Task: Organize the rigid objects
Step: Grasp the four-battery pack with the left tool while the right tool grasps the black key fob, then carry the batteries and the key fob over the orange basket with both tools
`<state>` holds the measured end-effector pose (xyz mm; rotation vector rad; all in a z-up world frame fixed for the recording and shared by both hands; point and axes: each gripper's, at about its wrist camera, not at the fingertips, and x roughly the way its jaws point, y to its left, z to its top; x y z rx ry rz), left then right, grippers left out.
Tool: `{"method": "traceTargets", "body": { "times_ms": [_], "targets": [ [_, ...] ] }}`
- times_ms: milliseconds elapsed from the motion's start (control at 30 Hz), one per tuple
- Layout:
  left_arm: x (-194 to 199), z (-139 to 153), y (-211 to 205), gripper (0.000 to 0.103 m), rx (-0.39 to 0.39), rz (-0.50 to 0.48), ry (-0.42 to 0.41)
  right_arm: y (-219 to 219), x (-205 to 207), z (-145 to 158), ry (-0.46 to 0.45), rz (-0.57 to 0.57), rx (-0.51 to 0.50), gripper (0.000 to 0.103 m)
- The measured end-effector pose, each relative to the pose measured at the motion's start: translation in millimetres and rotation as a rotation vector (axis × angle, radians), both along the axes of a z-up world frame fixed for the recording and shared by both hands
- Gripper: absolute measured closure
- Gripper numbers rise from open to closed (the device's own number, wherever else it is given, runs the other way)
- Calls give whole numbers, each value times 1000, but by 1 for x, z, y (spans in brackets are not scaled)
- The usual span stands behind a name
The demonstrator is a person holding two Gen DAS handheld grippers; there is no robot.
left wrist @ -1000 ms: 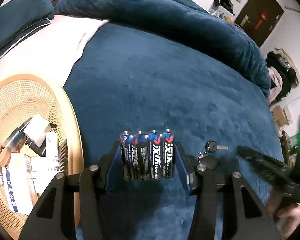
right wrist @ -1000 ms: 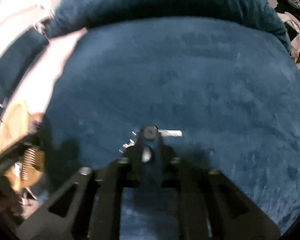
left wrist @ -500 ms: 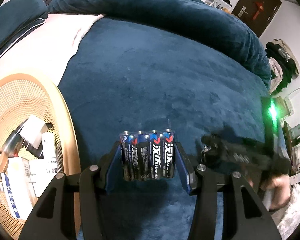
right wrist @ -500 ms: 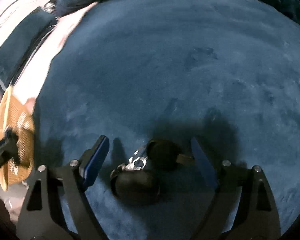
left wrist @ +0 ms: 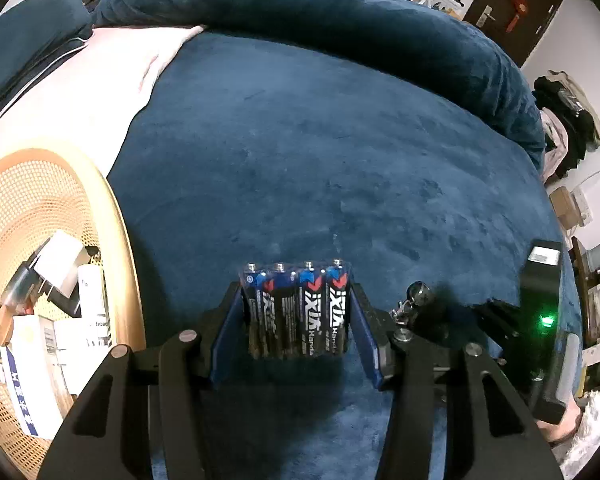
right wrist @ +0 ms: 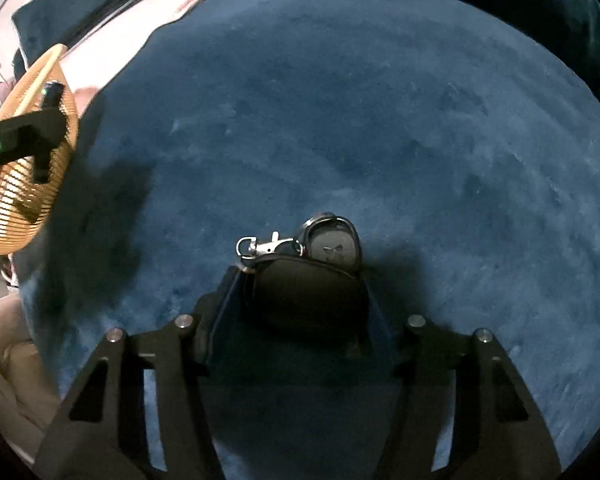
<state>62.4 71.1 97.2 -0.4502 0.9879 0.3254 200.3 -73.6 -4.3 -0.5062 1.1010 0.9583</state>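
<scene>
Wicker first, at my far left: the round woven basket [left wrist: 112, 216] sits on the bed, its rim touching the edge of the dark blue plush blanket [left wrist: 320, 152]. Inside it I can see a white plug adapter [left wrist: 60, 264], a few white boxes [left wrist: 28, 368] and some smaller items I cannot make out.

Moving right in the left wrist view, my left gripper [left wrist: 296, 316] points steeply down at the blanket. Its blue fingers [left wrist: 226, 332] are pressed against both sides of a shrink-wrapped pack of four AA batteries [left wrist: 298, 312], which stands upright between them with the terminals up, above the blanket.

Just right of that, a bunch of keys [left wrist: 414, 306] lies on the blanket, partly hidden by my right gripper [left wrist: 448, 316], whose black body with a green light stands over it.

In the right wrist view, the basket [right wrist: 28, 184] shows at the far left, partly behind the left gripper's body. At the centre, the right gripper's [right wrist: 304, 292] fingers [right wrist: 224, 300] are closing; the black key fob [right wrist: 306, 292] fills the gap between them and the pads look to be against its sides. The silver clasp [right wrist: 260, 246] and a round dark key head [right wrist: 334, 246] stick out just beyond the fingertips, on the blanket.
</scene>
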Motion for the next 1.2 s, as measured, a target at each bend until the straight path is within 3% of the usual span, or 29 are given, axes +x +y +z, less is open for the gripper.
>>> {"method": "traceTargets", "body": {
  "times_ms": [100, 433, 667, 900, 1200],
  "targets": [
    [-1, 2, -2, 50, 6, -1, -4, -13, -3, 13, 41, -20, 70, 45],
    [-16, 16, 2, 50, 20, 16, -49, -30, -23, 69, -5, -64, 197, 45],
    [-37, 38, 11, 50, 46, 46, -106, -14, -24, 107, -50, -58, 290, 44],
    [-64, 48, 30, 50, 64, 111, -122, 2, -37, 130, -53, -21, 364, 44],
    [-116, 59, 72, 50, 65, 261, -149, 45, -77, 170, -86, 110, 450, 44]
  ]
}}
